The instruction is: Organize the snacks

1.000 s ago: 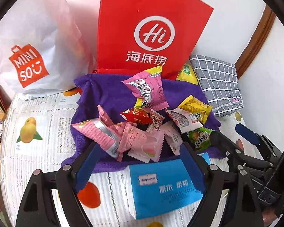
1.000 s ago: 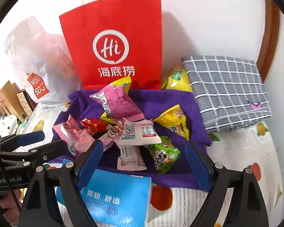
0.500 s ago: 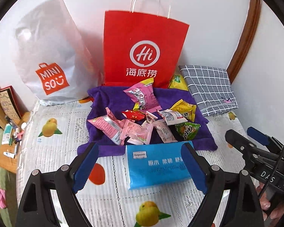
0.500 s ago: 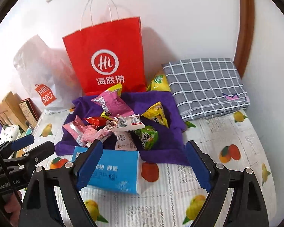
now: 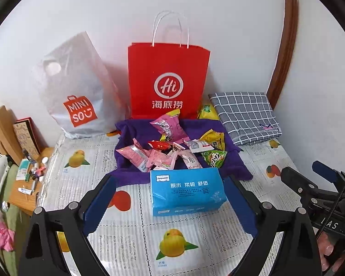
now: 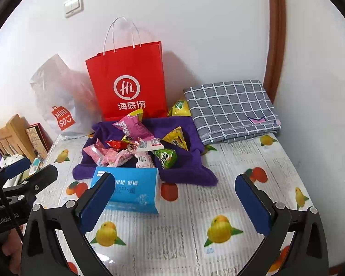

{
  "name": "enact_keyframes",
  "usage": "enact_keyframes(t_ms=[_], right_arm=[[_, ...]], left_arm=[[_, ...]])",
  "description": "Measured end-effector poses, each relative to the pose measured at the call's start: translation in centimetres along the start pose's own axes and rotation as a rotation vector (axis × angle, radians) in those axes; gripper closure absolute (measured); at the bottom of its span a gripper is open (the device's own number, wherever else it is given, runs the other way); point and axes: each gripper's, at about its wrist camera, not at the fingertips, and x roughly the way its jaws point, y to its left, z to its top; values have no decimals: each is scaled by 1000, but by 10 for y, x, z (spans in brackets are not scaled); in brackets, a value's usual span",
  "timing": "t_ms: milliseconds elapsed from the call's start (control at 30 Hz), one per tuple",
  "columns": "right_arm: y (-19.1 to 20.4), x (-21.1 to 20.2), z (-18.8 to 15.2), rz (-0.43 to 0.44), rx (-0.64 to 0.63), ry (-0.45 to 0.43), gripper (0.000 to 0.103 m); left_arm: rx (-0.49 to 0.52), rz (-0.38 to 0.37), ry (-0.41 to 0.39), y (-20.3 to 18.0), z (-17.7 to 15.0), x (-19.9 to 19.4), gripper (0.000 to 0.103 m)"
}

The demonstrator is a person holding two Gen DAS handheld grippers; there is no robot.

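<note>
Several snack packets (image 5: 172, 151) (image 6: 135, 149), pink, red, yellow and green, lie heaped on a purple cloth (image 5: 237, 161) (image 6: 191, 168). A blue tissue pack (image 5: 186, 189) (image 6: 128, 191) lies in front of the cloth. Behind the heap a red paper bag (image 5: 169, 80) (image 6: 128, 87) stands upright. My left gripper (image 5: 170, 201) hangs above the tablecloth with the tissue pack seen between its opening jaws, untouched. My right gripper (image 6: 177, 195) hovers to the right of the tissue pack, jaws opening, nothing between them.
A white plastic bag (image 5: 78, 92) leans on the wall left of the red bag. A folded grey checked cloth (image 5: 243, 115) (image 6: 232, 108) lies at the back right, a yellow packet (image 6: 179, 107) beside it. Small items crowd a wooden ledge (image 5: 23, 184) past the table's left edge.
Both grippers have pulled back and up from the snack heap, so the whole table now shows. Both sets of jaws stand wider than before.
</note>
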Motion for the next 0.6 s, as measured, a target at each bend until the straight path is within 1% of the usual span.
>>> enact_keyframes(t_ms=[333, 600], right_arm=[[-8, -28, -11, -2, 10, -35, 0], [-9, -35, -15, -10, 4, -37, 0]], left_arm=[[11, 23, -27, -10, -8, -22, 8], [12, 22, -34, -13, -12, -29, 8]])
